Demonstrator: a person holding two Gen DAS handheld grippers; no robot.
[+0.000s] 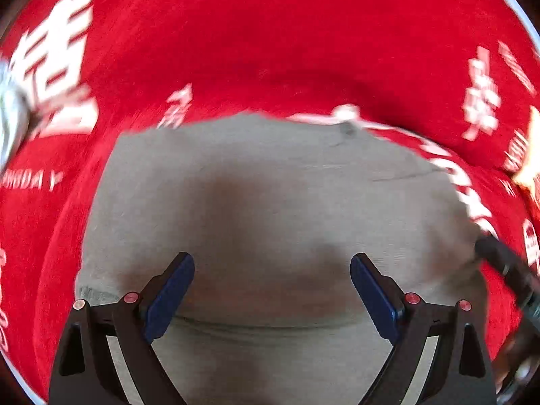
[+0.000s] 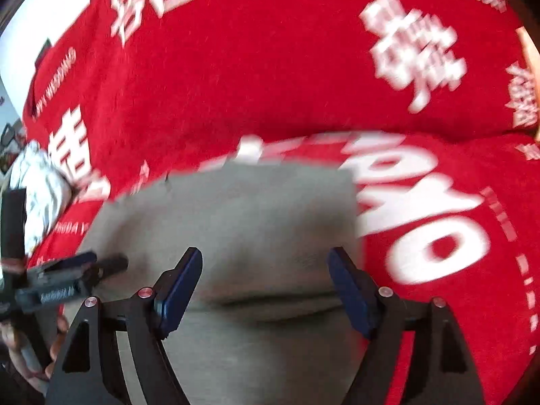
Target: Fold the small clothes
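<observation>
A grey-beige small garment [image 1: 270, 185] lies flat on a red cloth with white lettering [image 1: 270, 33]. My left gripper [image 1: 271, 290] hovers over the garment's near part, open, with nothing between its blue pads [image 1: 168, 298]. A fold line crosses the fabric just under it. In the right wrist view the same garment [image 2: 236, 209] fills the lower middle. There my right gripper [image 2: 265, 288] stands open above a crease in the fabric, its jaws empty. The right gripper's tip [image 1: 506, 263] shows at the garment's right edge. The left gripper [image 2: 67, 270] shows at the left edge.
The red cloth [image 2: 270, 67] covers the whole surface around the garment. A crumpled white and grey item [image 2: 44, 189] lies at the left, also seen as a blurred white item [image 1: 10, 118] in the left wrist view. A hand [image 2: 20, 347] holds the left gripper.
</observation>
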